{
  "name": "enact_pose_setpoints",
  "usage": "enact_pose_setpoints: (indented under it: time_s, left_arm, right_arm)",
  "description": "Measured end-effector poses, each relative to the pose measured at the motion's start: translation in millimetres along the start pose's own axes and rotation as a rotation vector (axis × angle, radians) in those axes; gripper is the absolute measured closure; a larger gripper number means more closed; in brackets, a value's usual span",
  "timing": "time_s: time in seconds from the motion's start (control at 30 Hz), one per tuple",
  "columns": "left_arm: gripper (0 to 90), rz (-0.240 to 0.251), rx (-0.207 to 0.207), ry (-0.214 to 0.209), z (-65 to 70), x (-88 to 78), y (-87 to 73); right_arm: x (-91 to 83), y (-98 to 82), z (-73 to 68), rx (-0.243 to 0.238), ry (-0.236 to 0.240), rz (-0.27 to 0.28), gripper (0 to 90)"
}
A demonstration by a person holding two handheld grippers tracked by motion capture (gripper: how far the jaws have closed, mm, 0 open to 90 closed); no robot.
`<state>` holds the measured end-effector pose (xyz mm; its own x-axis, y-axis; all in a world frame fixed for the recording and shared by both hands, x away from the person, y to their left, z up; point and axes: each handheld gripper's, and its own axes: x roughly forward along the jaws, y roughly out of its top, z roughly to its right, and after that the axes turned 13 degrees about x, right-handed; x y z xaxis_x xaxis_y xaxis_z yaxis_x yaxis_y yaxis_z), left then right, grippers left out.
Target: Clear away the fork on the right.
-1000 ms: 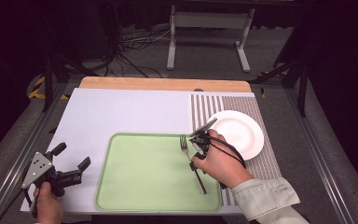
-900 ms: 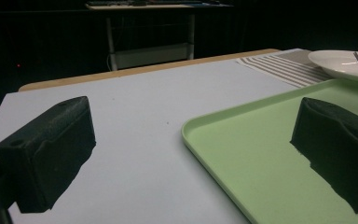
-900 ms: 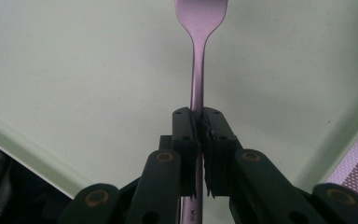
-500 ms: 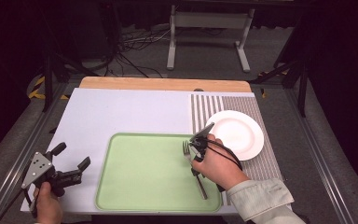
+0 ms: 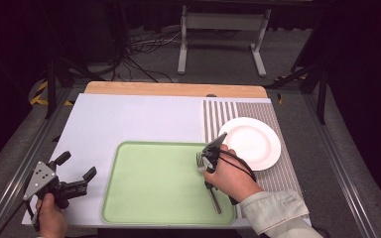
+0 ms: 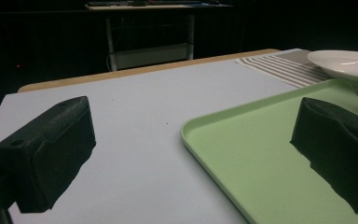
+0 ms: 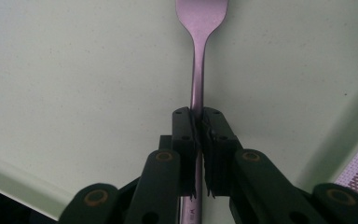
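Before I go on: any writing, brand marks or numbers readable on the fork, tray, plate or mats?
No text reads clearly.
Fork: a small stamped mark low on the handle in the right gripper view, half hidden by the right gripper and too blurred to read.
Green tray, white plate, striped mat: no lettering visible.

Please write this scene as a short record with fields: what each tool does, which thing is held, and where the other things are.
right tool: shut on the fork, jaws pinching its handle
fork: over the tray, near its right edge; whether it is lifted off the tray I cannot tell
left tool: open, nothing between its jaws, at the tray's left side
tray: green, on the white table cover
plate: white, nothing on it, on the striped mat to the right of the tray
striped mat: at the table's right side
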<state>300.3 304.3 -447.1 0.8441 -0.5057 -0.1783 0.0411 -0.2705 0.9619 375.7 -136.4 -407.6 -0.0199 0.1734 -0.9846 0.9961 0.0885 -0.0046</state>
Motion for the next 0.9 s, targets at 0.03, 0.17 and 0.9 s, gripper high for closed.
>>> enact_pose_setpoints:
  time_s: [0.03,0.17,0.9]
  left_arm:
    - [0.3,0.000,0.000,0.000,0.0,0.0,0.0]
    - [0.3,-0.001,0.001,0.000,-0.1,-0.3,0.1]
    - [0.3,0.000,0.000,0.000,0.1,0.2,-0.2]
  right_arm:
    - [0.6,-0.1,0.0,0.005,-0.001,-0.001,84.8]
    - [2.1,0.2,0.7,0.008,-0.004,-0.005,84.7]
    - [-6.2,-1.0,2.0,-0.106,0.059,0.084,53.3]
